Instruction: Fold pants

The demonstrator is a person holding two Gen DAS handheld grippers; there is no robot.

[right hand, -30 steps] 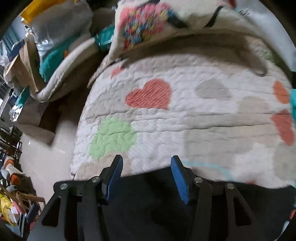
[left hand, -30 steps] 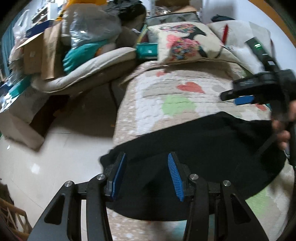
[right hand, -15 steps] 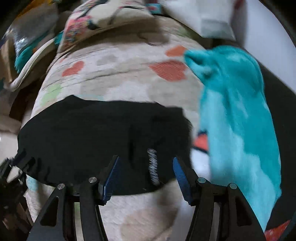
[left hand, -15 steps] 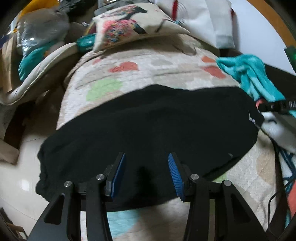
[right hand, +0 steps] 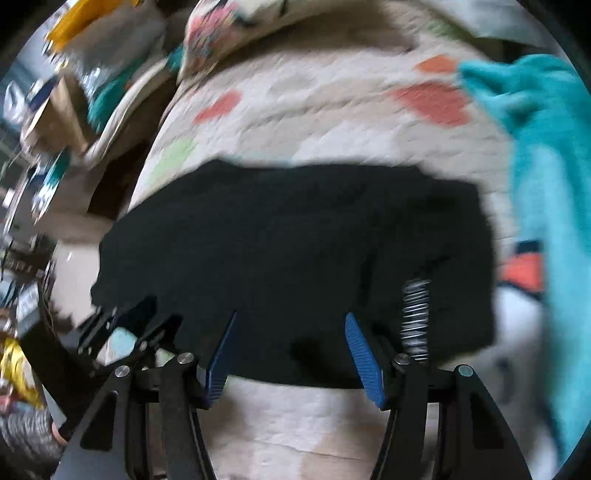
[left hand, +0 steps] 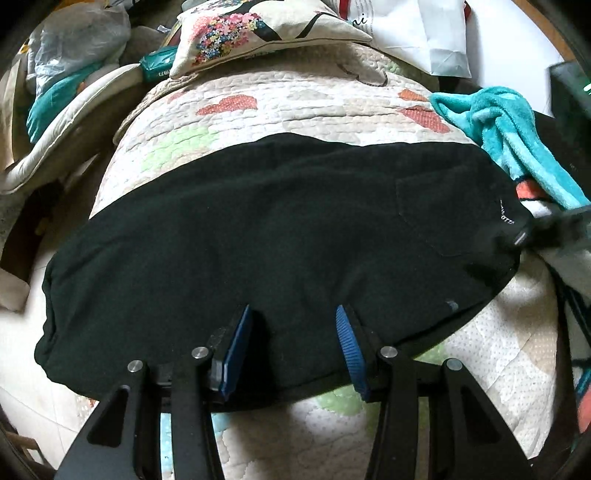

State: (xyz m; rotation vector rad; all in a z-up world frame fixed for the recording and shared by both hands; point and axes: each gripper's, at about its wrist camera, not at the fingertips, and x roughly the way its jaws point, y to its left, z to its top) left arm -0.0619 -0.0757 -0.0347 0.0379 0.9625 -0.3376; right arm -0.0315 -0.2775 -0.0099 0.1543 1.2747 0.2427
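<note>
Black pants lie flat in a folded band across the quilted bed cover, the waistband with white lettering at the right. My left gripper is open above the pants' near edge, holding nothing. My right gripper is open over the near edge of the pants and empty; its view is motion-blurred. The left gripper's frame shows at the left of the right wrist view. A blurred dark shape at the pants' right end in the left wrist view may be the right gripper.
A teal towel lies at the right of the bed. A flowered pillow and a white bag sit at the far end. Piled cushions, bags and boxes stand on the floor to the left.
Both grippers have pulled back toward the near side of the bed, so more of the pants shows. The right gripper swung left, from the waistband end toward the middle.
</note>
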